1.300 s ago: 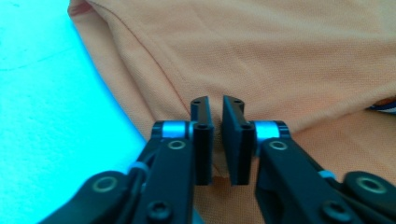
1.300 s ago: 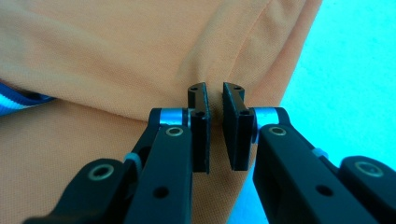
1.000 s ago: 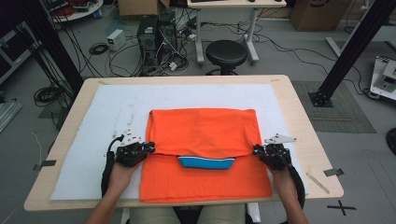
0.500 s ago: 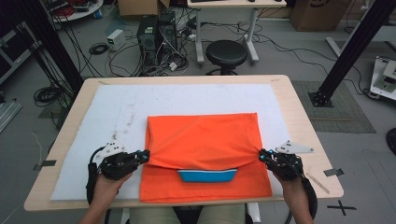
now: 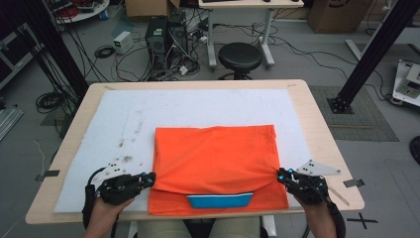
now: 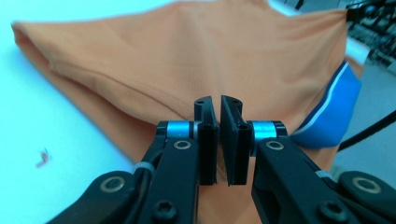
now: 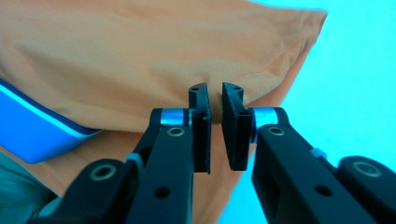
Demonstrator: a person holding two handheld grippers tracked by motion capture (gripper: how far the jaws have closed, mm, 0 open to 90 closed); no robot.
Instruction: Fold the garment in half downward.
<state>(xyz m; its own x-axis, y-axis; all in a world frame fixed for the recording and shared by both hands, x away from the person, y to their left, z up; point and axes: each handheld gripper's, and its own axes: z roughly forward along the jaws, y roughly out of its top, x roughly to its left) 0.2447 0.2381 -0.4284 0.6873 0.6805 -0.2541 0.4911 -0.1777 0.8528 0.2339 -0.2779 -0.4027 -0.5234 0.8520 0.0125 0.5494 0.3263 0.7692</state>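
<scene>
Gripping: left gripper (image 5: 146, 177) and right gripper (image 5: 283, 174) are pinching the orange shirt (image 5: 215, 158), jaws nearly closed on its side edges.
Lying: shirt is spreading lower centre on the white mat (image 5: 198, 106).
Showing: high view alone is revealing the stool (image 5: 240, 56).

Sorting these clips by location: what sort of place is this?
Probably a lab or workshop. Behind the table a computer tower stands on the floor among loose cables, with a black frame post and a stool nearby.
</scene>
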